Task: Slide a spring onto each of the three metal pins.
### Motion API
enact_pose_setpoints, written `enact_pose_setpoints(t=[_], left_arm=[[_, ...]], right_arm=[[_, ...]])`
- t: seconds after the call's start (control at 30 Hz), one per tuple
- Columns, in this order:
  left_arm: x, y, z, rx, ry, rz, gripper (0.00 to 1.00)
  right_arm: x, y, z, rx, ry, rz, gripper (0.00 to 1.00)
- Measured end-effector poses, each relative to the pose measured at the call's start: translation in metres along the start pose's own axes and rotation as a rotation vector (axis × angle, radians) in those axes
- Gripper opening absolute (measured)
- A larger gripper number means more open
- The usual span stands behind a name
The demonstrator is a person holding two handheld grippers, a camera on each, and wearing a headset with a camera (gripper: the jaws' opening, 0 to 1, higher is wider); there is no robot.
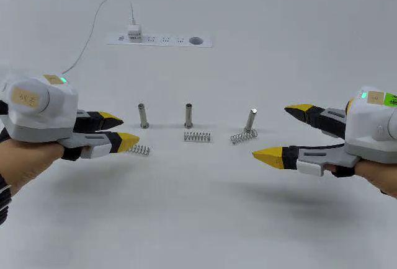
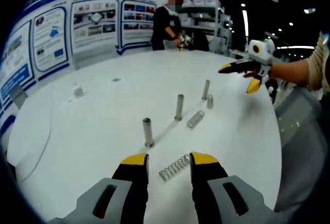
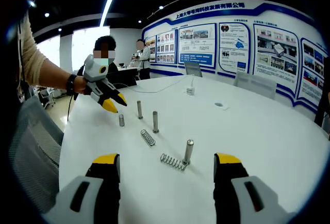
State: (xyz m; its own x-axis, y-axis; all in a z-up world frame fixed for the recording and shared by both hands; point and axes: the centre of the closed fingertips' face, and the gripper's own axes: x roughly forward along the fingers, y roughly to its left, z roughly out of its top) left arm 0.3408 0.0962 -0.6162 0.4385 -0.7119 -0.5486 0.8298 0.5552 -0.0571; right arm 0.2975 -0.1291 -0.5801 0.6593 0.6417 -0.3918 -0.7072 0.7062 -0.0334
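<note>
Left gripper [image 1: 127, 131] jaws parted, empty, tips flanking left spring [image 2: 174, 166], left of middle pin [image 1: 188, 115]; likely lined up for pickup. Right gripper [image 1: 272, 131] wide open, empty, right of middle pin, facing right spring [image 1: 243, 136]. Pins bare.

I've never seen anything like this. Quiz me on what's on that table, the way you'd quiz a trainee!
1. True or false: all three pins stand bare.
2. How many springs lie on the table? A two, B three, C five.
3. Which has its jaws wider apart, the left tool or the right tool?
Key: 1 true; 2 B; 3 the right tool.
</note>
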Motion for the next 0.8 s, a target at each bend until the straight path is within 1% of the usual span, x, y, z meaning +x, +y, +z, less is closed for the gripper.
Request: enact_pose_setpoints(t=[0.03,0.07,0.23,0.3,0.43,0.5,0.6,0.67,0.8], left_arm=[[0.000,-0.002,-0.003,-0.006,0.007,-0.025,0.32],[0.001,-0.003,-0.004,-0.009,0.007,-0.031,0.32],[0.003,-0.003,-0.013,-0.003,0.032,-0.064,0.31],[0.004,-0.002,-0.015,0.004,0.038,-0.066,0.31],[0.006,-0.001,-0.018,0.013,0.048,-0.086,0.29],[0.007,-0.002,-0.019,0.018,0.051,-0.098,0.28],[0.010,-0.005,-0.021,0.042,0.059,-0.109,0.26],[0.011,-0.006,-0.021,0.043,0.062,-0.114,0.25],[0.014,-0.006,-0.027,0.059,0.076,-0.123,0.24]], right_arm=[[0.000,0.000,0.000,0.000,0.001,-0.001,0.75],[0.000,0.000,0.000,0.001,0.001,-0.001,0.75],[0.000,0.001,-0.001,0.000,0.006,-0.004,0.75],[0.000,0.001,-0.001,0.000,0.008,-0.005,0.75],[-0.001,0.001,-0.001,-0.001,0.012,-0.007,0.75],[-0.001,0.001,-0.001,-0.002,0.014,-0.009,0.75],[-0.002,0.000,-0.001,-0.002,0.017,-0.011,0.75],[-0.002,0.000,-0.002,-0.002,0.020,-0.011,0.75],[-0.002,0.000,-0.002,-0.003,0.021,-0.013,0.75]])
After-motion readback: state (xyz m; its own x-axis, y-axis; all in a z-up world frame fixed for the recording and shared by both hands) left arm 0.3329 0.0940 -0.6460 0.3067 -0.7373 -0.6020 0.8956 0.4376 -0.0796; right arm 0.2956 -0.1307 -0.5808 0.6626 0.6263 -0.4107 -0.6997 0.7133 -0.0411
